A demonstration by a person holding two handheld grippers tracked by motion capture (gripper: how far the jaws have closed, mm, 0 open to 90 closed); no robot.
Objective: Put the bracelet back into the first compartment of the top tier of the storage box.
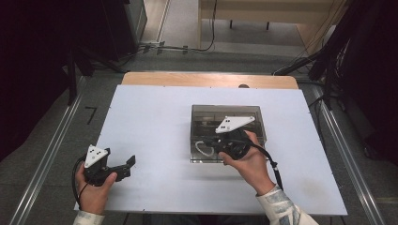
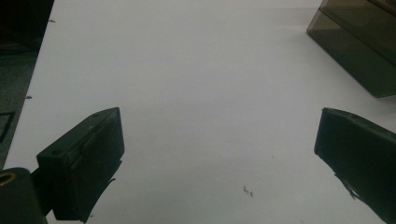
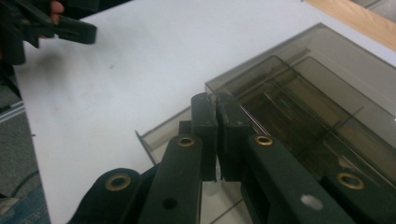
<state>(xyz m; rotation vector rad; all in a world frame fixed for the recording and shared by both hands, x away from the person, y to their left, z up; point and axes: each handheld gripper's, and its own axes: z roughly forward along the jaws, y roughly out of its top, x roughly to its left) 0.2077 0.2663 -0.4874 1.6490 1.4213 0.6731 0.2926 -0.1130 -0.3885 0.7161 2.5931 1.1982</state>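
A smoky see-through plastic box (image 1: pixel 206 112) with inner dividers stands in the middle of the white table (image 1: pixel 150 117). Its corner shows at the top right of the left gripper view (image 2: pixel 359 42). My right gripper (image 1: pixel 212 139) is over the box's front. In the right gripper view its jaws (image 3: pixel 217 105) are pressed together at the front edge of the box's lid (image 3: pixel 327 70). A white looped cord (image 1: pixel 203 148) lies in the front of the box. My left gripper (image 1: pixel 127 168) rests open near the table's front left, with bare table between its fingers (image 2: pixel 219 140).
A wooden strip (image 1: pixel 206 79) runs along the table's far edge. Metal rails and cables flank the table on the floor. The other hand's gripper (image 3: pixel 70 30) shows far off in the right gripper view. Bare white surface lies left of the box.
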